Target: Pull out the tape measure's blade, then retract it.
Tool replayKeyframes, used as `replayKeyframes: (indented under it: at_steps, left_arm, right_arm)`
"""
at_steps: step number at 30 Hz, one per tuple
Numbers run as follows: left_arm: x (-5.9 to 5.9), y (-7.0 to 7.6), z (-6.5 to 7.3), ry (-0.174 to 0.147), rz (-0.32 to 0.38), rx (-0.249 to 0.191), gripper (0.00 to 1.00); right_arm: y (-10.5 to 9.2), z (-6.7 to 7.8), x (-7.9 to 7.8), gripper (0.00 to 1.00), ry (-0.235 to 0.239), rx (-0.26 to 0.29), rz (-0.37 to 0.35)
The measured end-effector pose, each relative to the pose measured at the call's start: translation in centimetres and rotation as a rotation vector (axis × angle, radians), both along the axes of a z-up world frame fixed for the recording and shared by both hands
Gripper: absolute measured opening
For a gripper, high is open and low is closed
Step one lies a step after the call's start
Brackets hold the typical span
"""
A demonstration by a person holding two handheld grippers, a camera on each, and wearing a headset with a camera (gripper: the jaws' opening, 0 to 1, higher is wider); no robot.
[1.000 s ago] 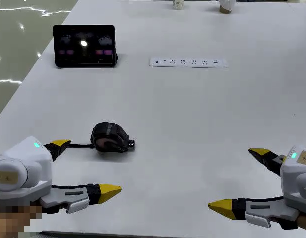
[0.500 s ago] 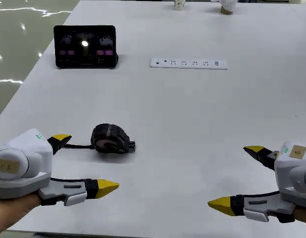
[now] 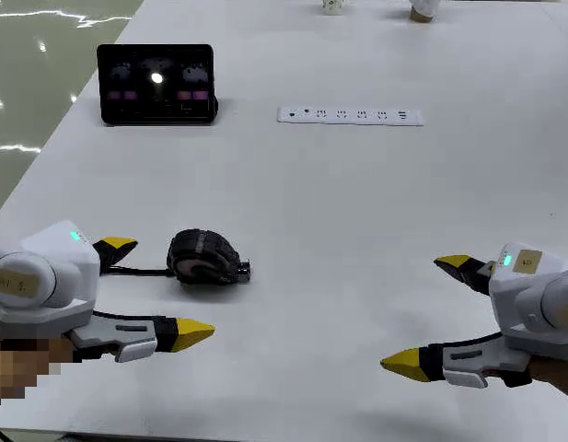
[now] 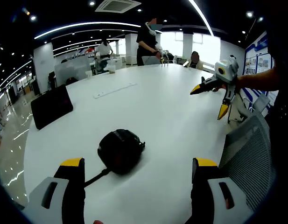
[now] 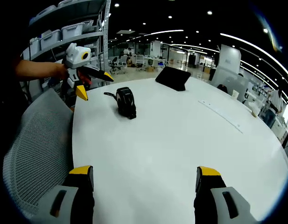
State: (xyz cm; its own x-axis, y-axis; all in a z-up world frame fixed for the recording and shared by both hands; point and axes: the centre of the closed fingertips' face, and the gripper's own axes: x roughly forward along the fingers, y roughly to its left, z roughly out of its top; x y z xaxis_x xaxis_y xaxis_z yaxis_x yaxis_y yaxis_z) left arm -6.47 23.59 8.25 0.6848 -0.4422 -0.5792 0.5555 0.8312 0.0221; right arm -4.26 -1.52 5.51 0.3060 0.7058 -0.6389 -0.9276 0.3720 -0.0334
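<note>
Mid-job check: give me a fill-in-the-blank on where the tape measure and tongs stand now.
The left tongs and right tongs both stand ____.
The tape measure lies on the table nearer the ____ tongs.
In the head view, the power strip lies to the ____ of the tablet.
Missing: open; left; right.

A white bench (image 3: 357, 230) takes up most of the head view. Near its far left corner a dark tablet (image 3: 156, 83) stands propped up, its screen faintly lit. To the right of it, well apart, a white power strip (image 3: 350, 115) lies flat. Two small pale items (image 3: 331, 7) sit at the far edge, too cropped to identify. A glossy floor (image 3: 26, 74) shows on the left. In the right gripper view a grey mesh chair (image 5: 36, 140) stands beside the bench, with shelves of bins (image 5: 64, 28) behind it.
</note>
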Motion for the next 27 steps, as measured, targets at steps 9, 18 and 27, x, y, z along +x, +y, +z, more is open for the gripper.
replayKeyframes:
  at_steps: [9, 18, 27]
  left_arm:
    - [1.0, 0.4, -0.3, 0.011, -0.027, 0.022, 0.88]
    - [1.8, 0.2, -0.9, 0.039, -0.085, 0.048, 0.8]
    - [2.8, 0.4, -1.1, 0.057, -0.132, 0.077, 0.72]
  right_arm:
    - [1.1, -0.5, 0.9, 0.85, -0.014, -0.02, 0.076]
    - [2.7, -0.7, 2.0, 0.79, -0.03, -0.024, 0.149]
    - [4.8, -1.1, 2.7, 0.68, -0.044, -0.032, 0.24]
